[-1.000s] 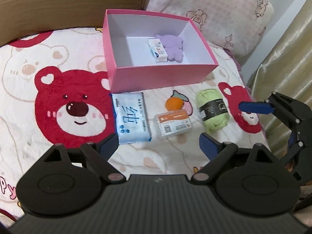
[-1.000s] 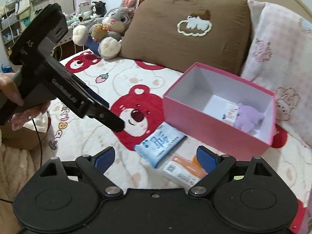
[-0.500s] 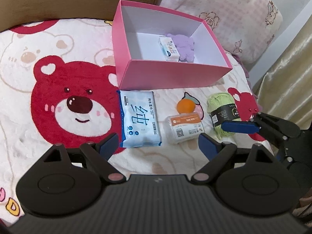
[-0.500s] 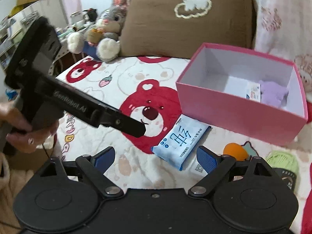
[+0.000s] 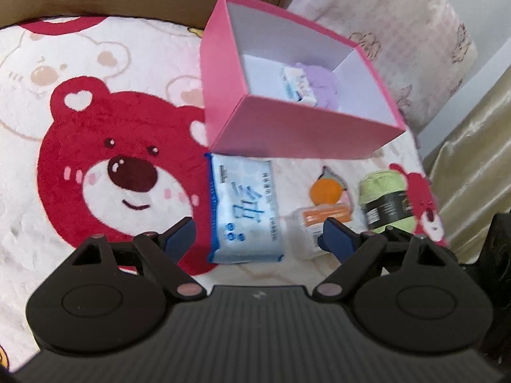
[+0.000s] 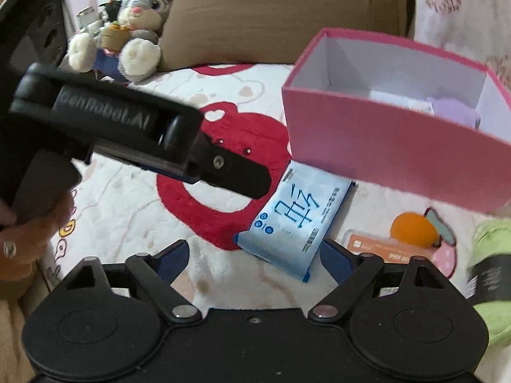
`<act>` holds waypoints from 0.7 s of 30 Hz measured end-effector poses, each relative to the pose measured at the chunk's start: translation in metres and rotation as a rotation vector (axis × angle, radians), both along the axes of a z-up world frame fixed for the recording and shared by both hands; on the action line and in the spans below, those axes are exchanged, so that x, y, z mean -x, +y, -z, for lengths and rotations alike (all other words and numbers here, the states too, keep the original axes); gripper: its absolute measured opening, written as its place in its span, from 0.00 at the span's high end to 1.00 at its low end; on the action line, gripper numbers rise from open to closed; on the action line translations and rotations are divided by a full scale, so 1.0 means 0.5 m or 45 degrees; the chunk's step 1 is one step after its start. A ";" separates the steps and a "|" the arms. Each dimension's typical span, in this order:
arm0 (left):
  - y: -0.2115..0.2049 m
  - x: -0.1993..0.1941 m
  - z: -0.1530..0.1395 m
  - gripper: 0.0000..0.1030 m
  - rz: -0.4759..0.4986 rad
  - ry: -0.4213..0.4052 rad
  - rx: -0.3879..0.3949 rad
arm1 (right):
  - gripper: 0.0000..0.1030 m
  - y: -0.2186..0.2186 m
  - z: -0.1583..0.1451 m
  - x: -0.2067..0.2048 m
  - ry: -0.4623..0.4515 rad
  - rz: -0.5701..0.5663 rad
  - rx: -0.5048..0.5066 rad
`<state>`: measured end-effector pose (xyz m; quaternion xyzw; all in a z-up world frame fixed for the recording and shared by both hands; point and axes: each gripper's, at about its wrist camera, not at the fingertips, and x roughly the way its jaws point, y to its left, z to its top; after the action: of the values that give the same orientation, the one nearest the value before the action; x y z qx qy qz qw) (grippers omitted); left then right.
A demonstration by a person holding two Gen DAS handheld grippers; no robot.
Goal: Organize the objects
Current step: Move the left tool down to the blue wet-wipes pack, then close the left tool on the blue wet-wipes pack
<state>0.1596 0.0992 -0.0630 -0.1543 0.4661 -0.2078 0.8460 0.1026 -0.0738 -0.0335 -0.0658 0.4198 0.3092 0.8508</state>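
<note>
A pink open box (image 5: 287,134) stands on the bear blanket, holding a small white pack (image 5: 298,86) and a purple soft toy (image 5: 322,86). In front of it lie a blue tissue pack (image 5: 242,210), an orange ball (image 5: 325,191), an orange-labelled clear pack (image 5: 319,220) and a green yarn skein (image 5: 386,201). My left gripper (image 5: 257,234) hovers open over the tissue pack's near end. My right gripper (image 6: 254,257) is closing its jaws, still wide, with nothing gripped. The tissue pack (image 6: 297,217) lies just beyond its fingertips, with the box (image 6: 399,146) behind.
A brown pillow (image 6: 287,16) and a pink patterned pillow (image 5: 399,32) back the bed. A plush rabbit (image 6: 140,25) sits at the far left. A gold curtain (image 5: 472,159) hangs at the right. A hand (image 6: 32,233) holds the left tool's body (image 6: 111,118), which crosses the right view.
Both grippers have sunk toward the items in front of the box, which look larger. The right gripper's blue finger has left the left wrist view. The right jaws have narrowed slightly.
</note>
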 end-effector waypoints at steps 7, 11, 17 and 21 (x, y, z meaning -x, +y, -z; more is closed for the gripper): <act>-0.009 -0.012 0.058 0.27 0.013 0.007 -0.026 | 0.16 0.014 0.050 -0.015 0.009 0.082 0.011; -0.008 -0.024 0.097 0.33 0.016 0.031 0.027 | 0.17 0.022 0.067 -0.018 0.002 0.093 0.021; -0.001 -0.047 0.142 0.47 -0.043 0.072 0.053 | 0.19 0.025 0.093 -0.026 0.018 0.123 0.072; 0.008 -0.052 0.159 0.57 -0.078 0.071 0.078 | 0.20 0.031 0.102 -0.032 -0.035 0.115 0.089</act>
<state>0.1853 0.1034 -0.1426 -0.2001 0.4780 -0.1914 0.8336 0.1188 -0.0582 -0.0846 -0.0808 0.4212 0.2547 0.8667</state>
